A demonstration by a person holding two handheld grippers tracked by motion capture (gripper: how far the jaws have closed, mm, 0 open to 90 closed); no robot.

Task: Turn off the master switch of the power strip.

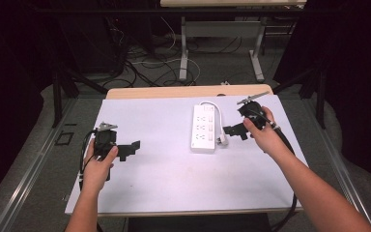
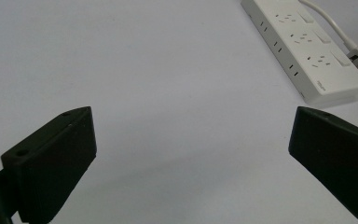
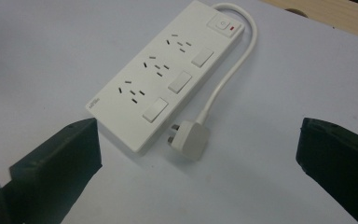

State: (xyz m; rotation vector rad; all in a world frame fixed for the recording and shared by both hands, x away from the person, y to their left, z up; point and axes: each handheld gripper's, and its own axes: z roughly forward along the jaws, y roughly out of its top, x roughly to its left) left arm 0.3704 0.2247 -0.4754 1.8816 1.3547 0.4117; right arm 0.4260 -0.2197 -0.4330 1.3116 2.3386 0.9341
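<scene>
A white power strip with three sockets and its switches lies right of the white table's middle; the right gripper view shows the strip up close. Its white cable loops round to a white plug lying beside the strip's near end. My right gripper hovers just right of the plug, jaws wide open, nothing between them. My left gripper is held open over the bare left part of the table, well away from the strip, which sits at the upper right of the left gripper view.
The white sheet covers a wooden table. Beyond its far edge are a desk's metal legs and loose cables on the floor. Dark curtains stand on both sides.
</scene>
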